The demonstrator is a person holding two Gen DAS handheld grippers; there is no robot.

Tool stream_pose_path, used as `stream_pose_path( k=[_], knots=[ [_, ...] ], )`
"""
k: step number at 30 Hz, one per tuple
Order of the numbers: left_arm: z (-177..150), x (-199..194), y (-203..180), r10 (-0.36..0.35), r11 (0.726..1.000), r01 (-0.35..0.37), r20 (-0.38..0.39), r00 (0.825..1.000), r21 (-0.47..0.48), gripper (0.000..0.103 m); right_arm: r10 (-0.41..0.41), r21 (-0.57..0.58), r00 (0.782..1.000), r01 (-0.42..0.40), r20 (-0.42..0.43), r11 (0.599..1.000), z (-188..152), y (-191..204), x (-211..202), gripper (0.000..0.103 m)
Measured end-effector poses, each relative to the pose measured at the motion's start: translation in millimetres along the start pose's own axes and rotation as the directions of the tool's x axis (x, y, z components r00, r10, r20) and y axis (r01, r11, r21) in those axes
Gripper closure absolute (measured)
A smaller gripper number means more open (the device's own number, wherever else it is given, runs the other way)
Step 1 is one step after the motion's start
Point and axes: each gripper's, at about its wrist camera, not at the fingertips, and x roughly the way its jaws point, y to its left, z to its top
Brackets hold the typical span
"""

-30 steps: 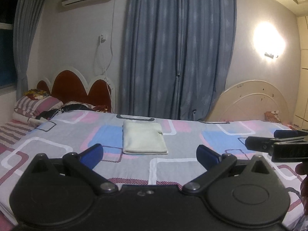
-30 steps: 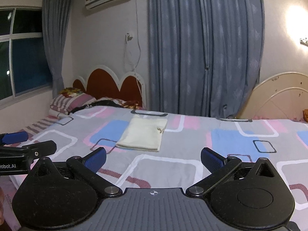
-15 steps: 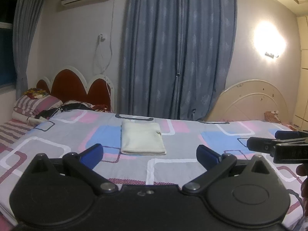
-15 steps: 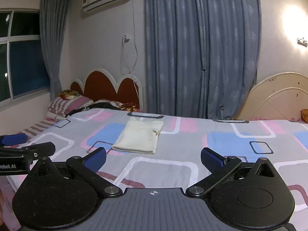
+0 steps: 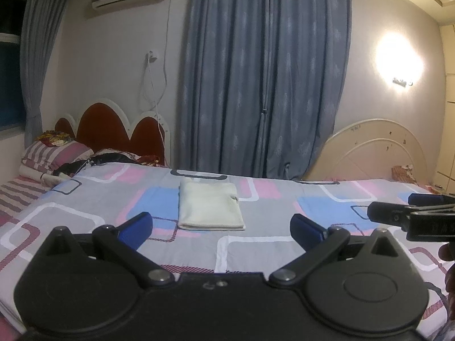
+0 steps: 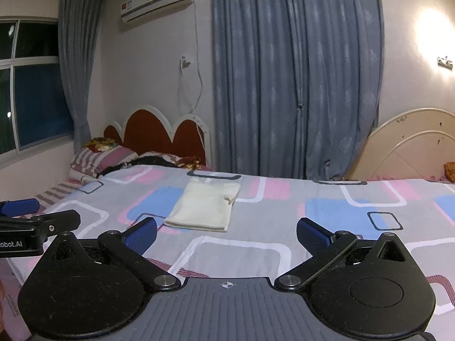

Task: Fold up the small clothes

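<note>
- Left wrist view: my left gripper (image 5: 220,227) hovers over the near part of the bed (image 5: 284,247), its two blue pads spread wide apart and holding nothing. Ahead of it, well apart from the pads, the cream garment (image 5: 209,207) lies flat on the patterned sheet as a neat rectangle — it looks already folded, with one small tab sticking out at its right edge.
- In the same view the right gripper (image 5: 409,213) comes in from the right side, and I see only its outer finger, so from here I cannot tell its opening.
- Right wrist view: here the right gripper shows clearly; the jaws stand fully apart and empty, and the garment lies ahead and a little to the left, on the blue square of the sheet. The left gripper's tip shows at the left border.
- My judgement: the folding of this piece seems finished, and both claws are withdrawn from it. If one more fold is wanted, the next move calls for bringing both grippers forward and low to the near edge — pinching only the top layers would spoil the stack.
</note>
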Motion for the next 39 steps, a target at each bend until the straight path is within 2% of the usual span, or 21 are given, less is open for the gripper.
stream_pose_path(
  k=[39],
  knots=[
    [0.9,14.7,16.0,0.022,1.000,-0.022,-0.008,1.000,-0.018,0.000,0.017,-0.035,1.000,-0.017,-0.017,0.999,2.9,-0.5,12.6,0.000]
  ],
)
